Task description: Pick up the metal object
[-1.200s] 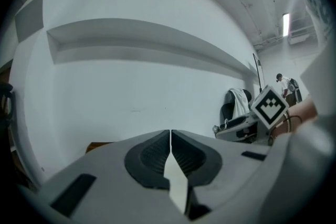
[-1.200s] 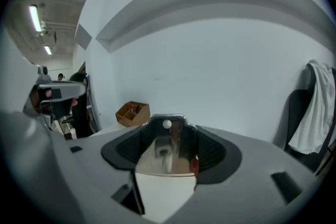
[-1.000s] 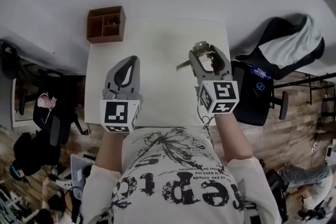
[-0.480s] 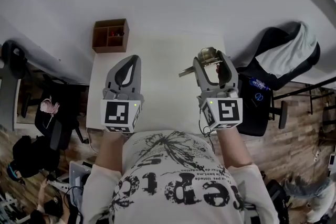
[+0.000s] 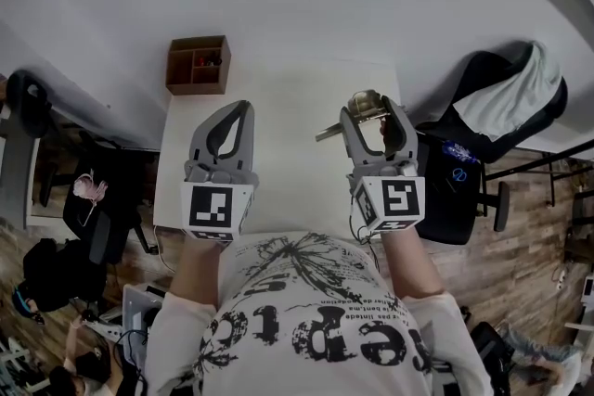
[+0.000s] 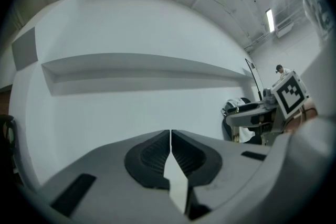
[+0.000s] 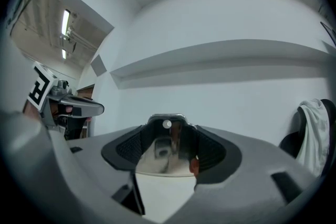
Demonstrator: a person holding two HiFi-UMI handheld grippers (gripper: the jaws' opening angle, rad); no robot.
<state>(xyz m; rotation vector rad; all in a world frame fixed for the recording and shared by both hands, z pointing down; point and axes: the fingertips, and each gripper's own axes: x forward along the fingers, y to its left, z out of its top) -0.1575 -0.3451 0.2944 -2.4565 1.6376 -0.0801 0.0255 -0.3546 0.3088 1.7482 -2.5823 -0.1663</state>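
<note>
Over the last second the white surface [image 5: 290,153] and the brown wooden compartment box [image 5: 198,66] slide lower in the head view and look slightly smaller. The right gripper [image 5: 373,99], jaws clamped on the shiny metal object [image 7: 160,152], now reaches nearer the surface's far edge, and its marker cube sits lower in the frame. The left gripper [image 5: 238,109] drifts a touch downward.

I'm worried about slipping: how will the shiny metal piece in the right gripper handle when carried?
Likely stiff: the metal object holds its shape in the right gripper. Its mirror-like face looks slippery, though ribbed fingers should help. A part jutting sideways may make it twist.
</note>
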